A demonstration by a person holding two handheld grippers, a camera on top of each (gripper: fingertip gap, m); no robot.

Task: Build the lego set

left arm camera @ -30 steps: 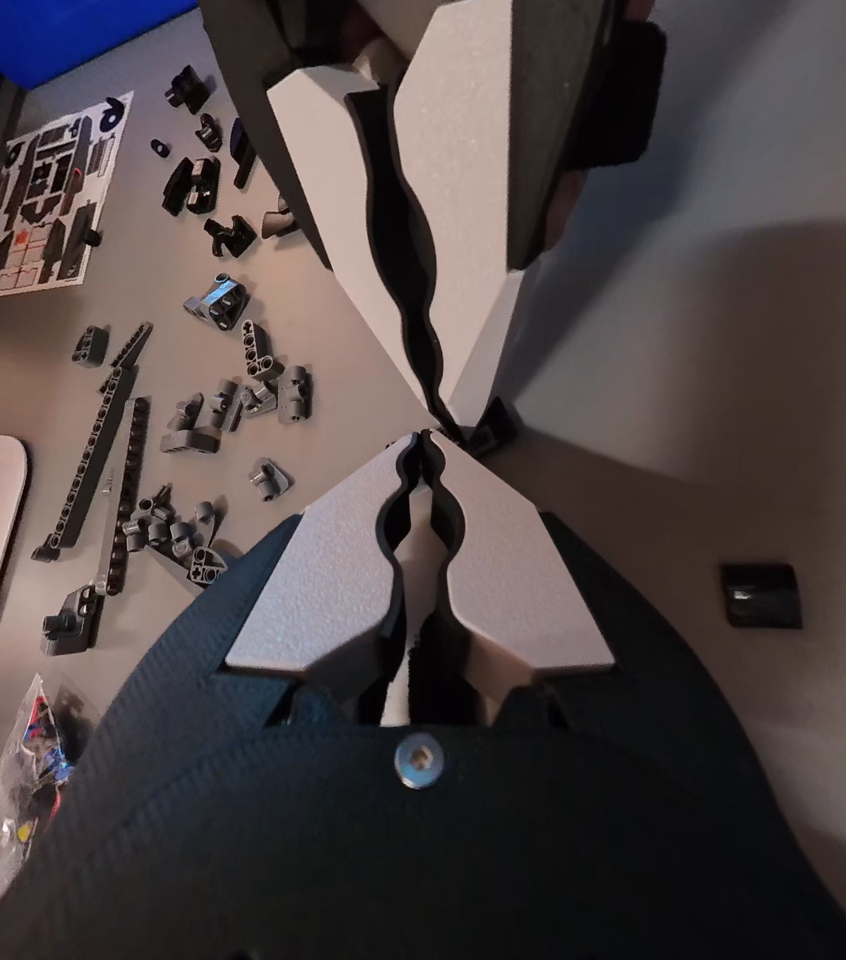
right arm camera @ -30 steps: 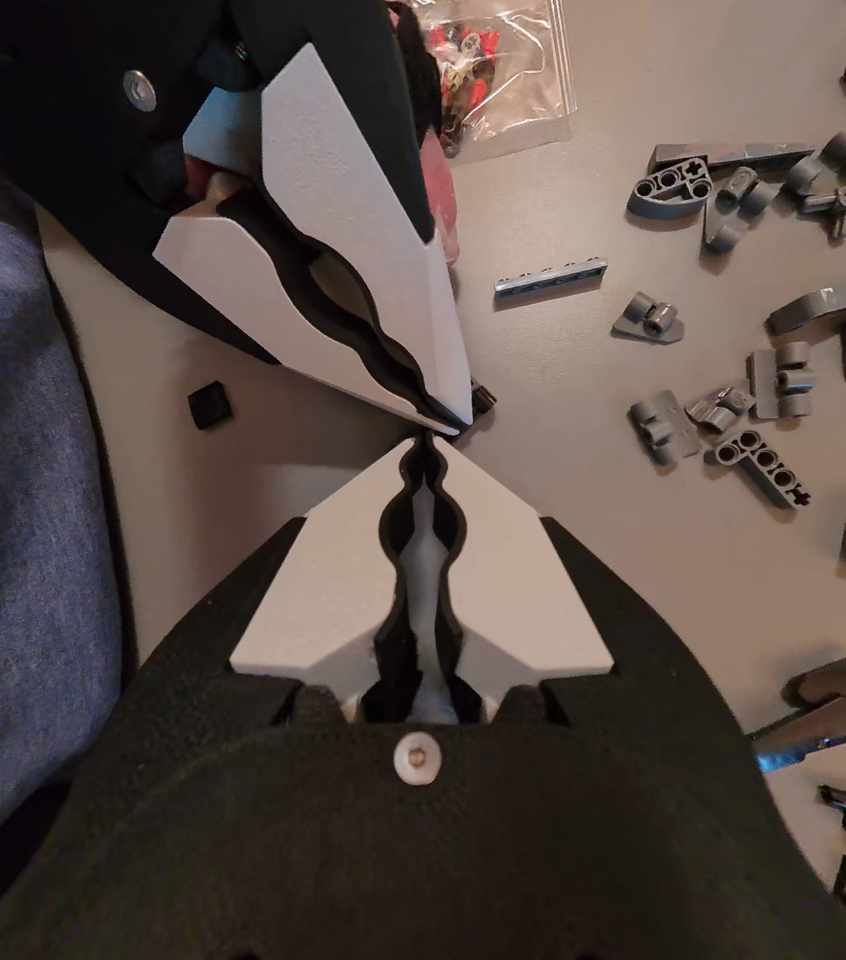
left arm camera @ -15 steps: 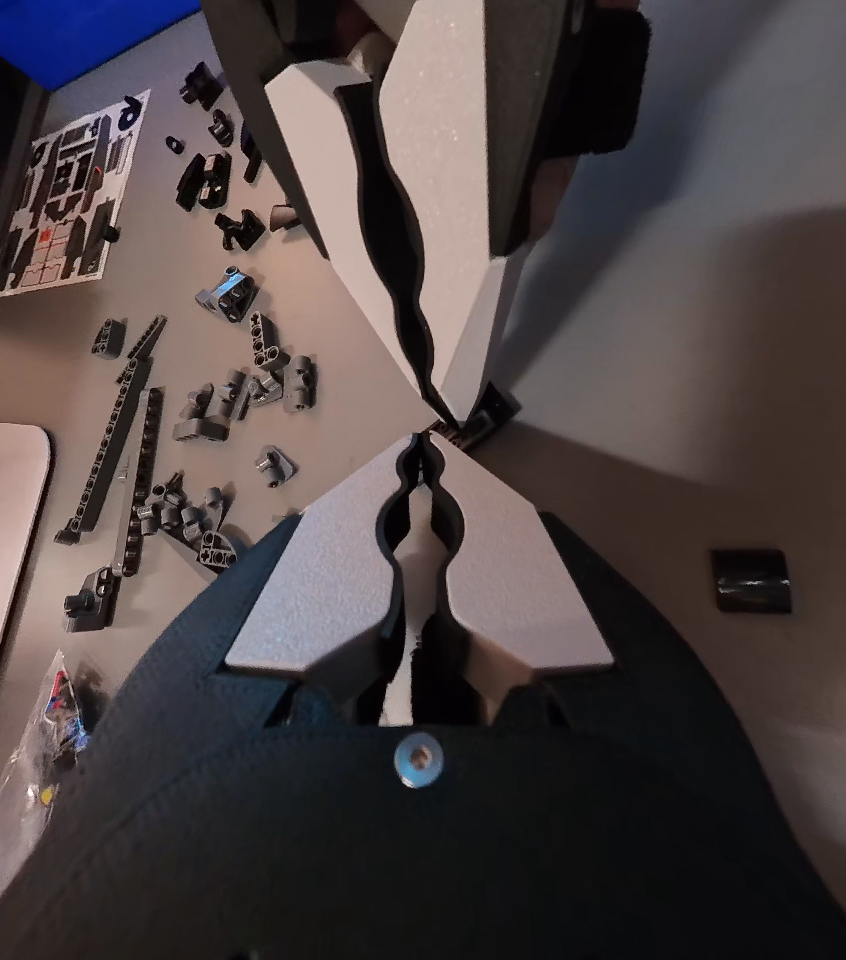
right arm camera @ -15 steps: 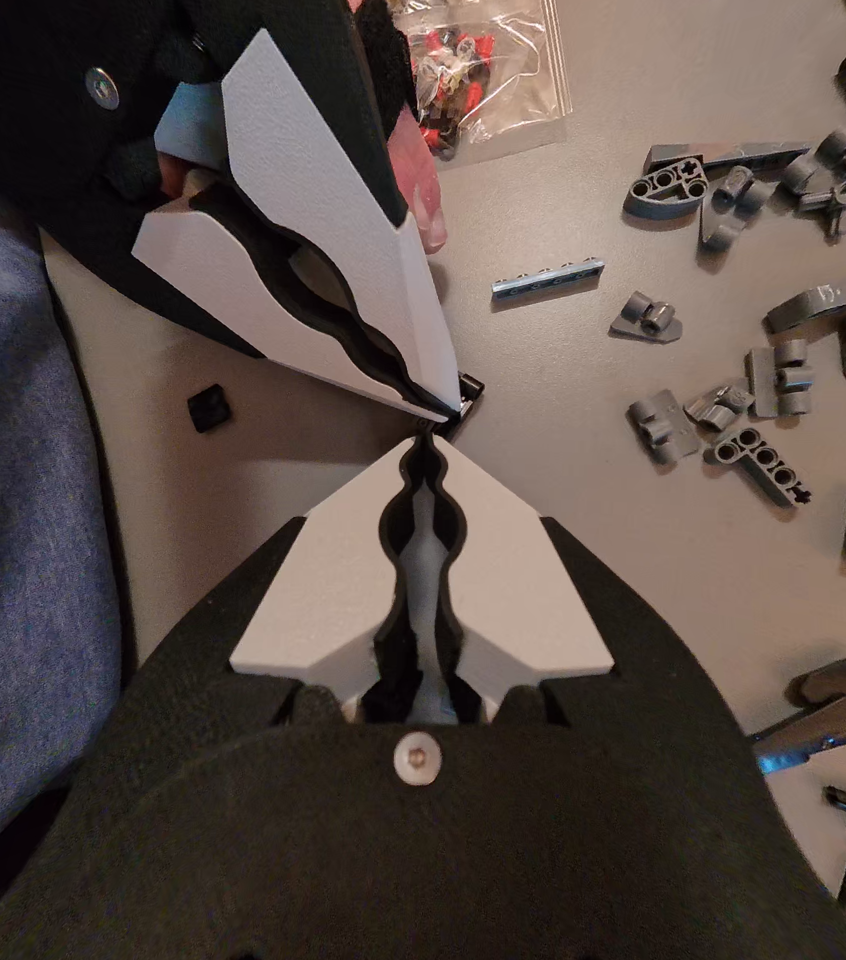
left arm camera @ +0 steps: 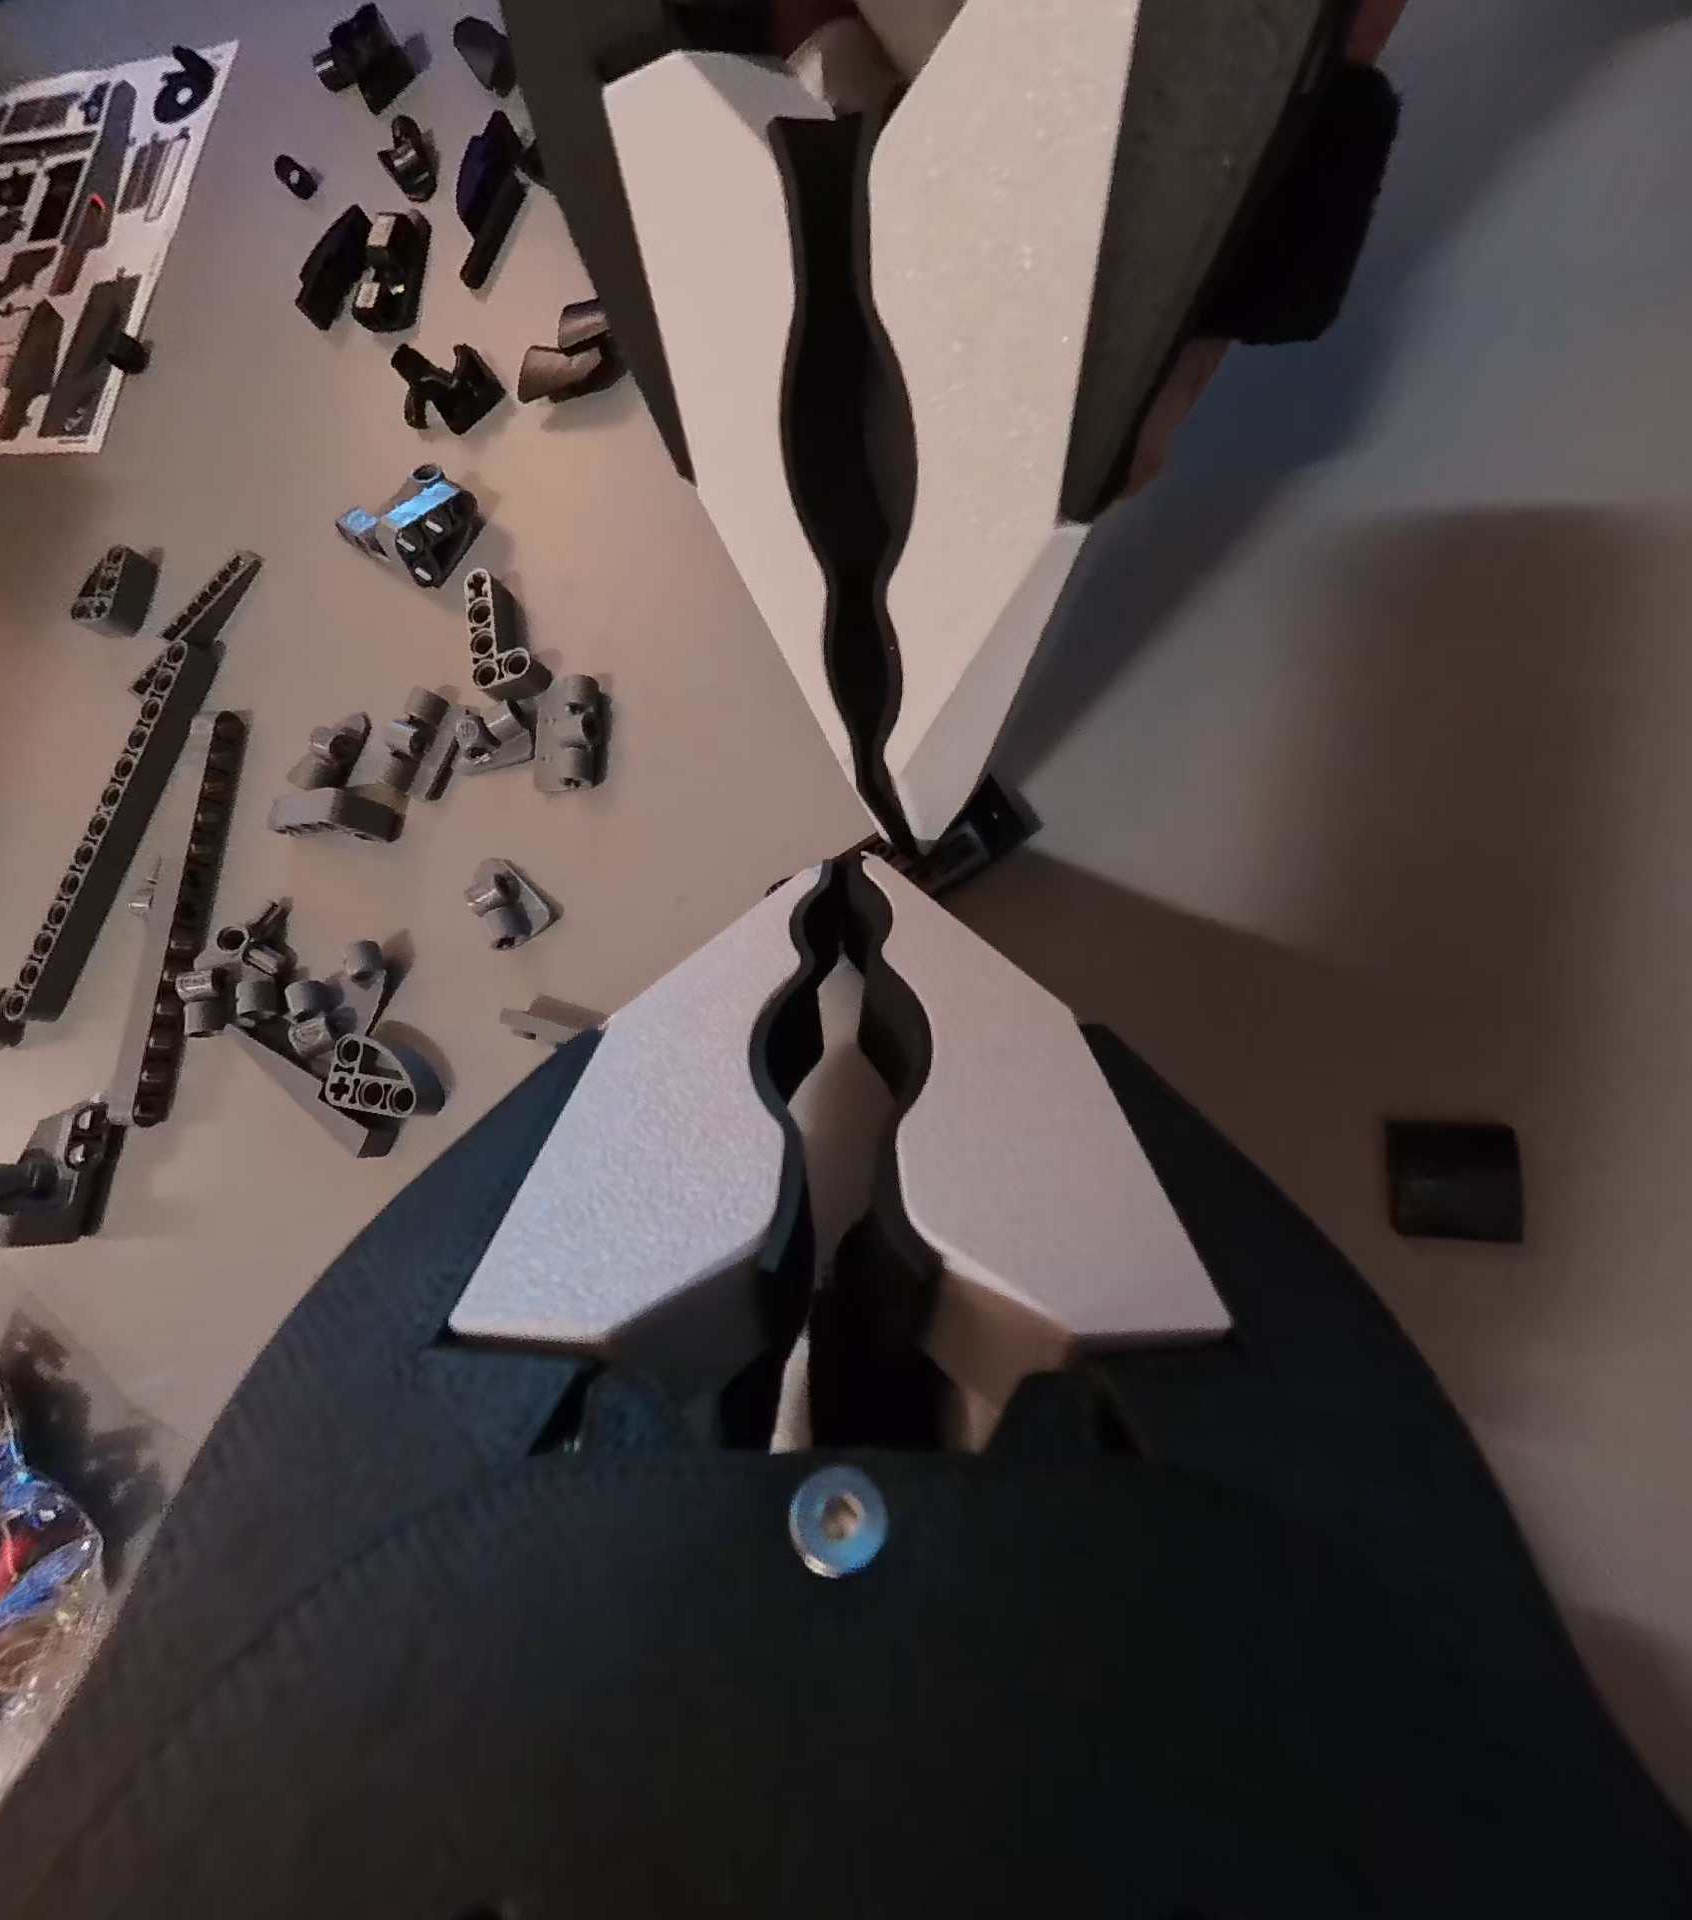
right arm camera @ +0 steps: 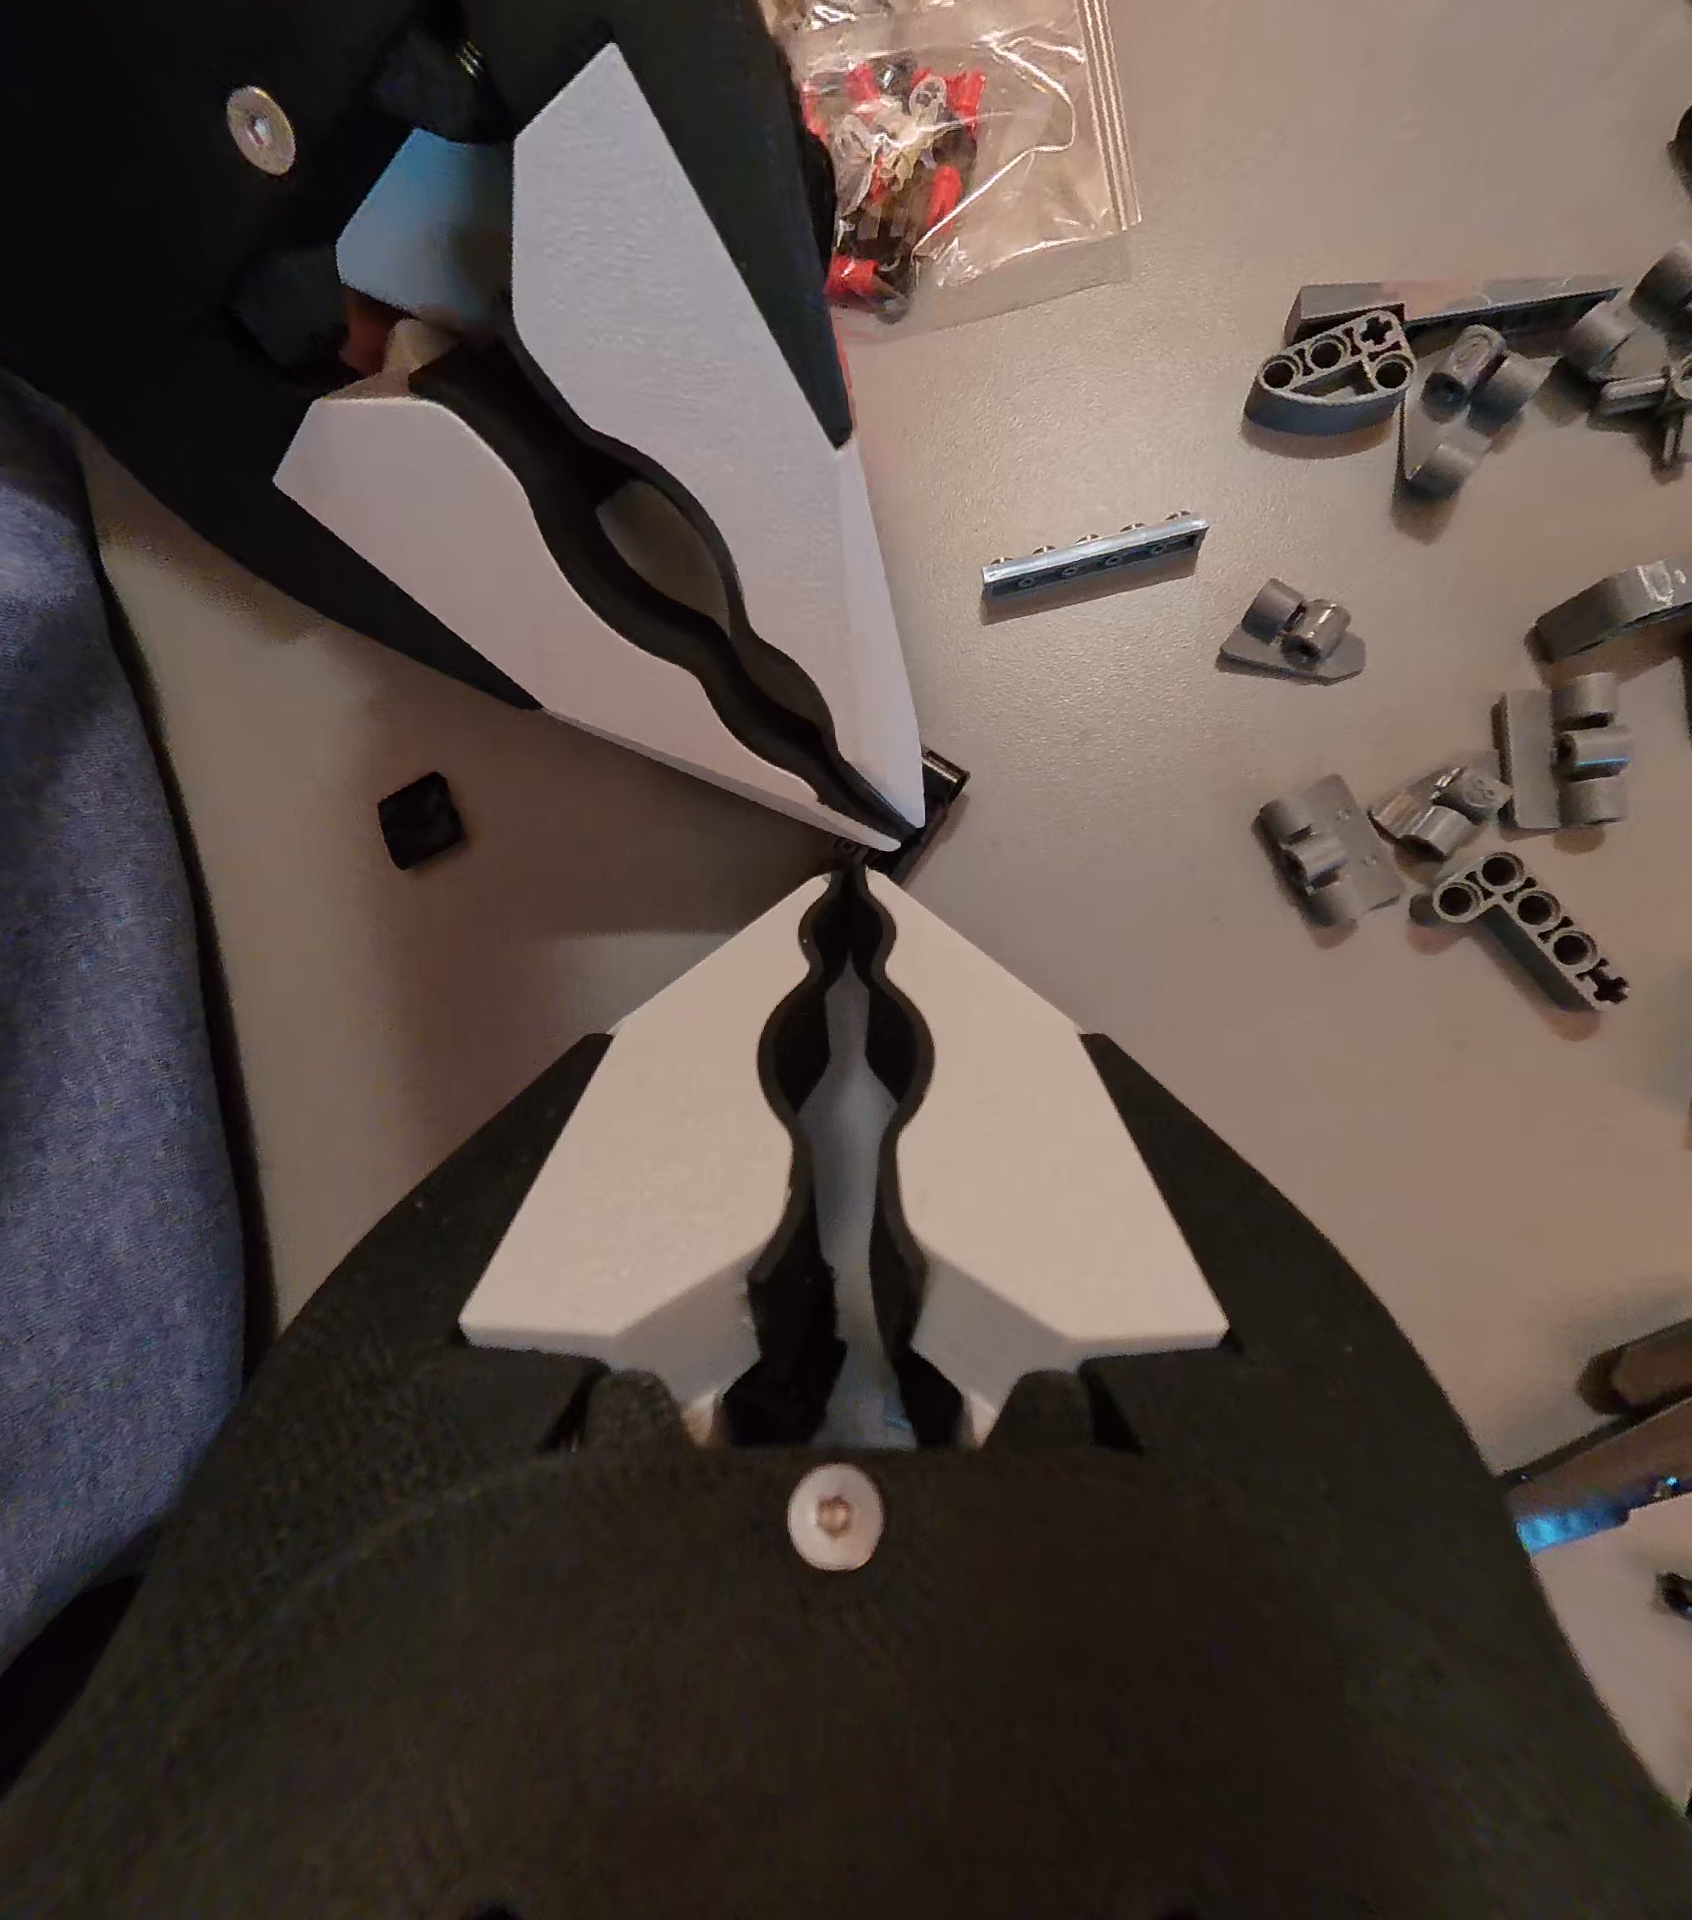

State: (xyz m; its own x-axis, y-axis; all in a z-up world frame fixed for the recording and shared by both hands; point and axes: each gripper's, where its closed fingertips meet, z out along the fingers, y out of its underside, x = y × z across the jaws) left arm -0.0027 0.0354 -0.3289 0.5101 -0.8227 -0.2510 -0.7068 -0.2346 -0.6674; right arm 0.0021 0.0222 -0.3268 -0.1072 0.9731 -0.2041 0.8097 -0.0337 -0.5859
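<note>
Currently, the left gripper and the right gripper point at each other tip to tip just above the grey table, each with its white fingers closed to a thin slit. Where the tips meet sits a small black lego piece; the views do not show which gripper actually clamps it. Loose grey lego parts lie spread beside the grippers, and a black tile rests apart on the other side.
</note>
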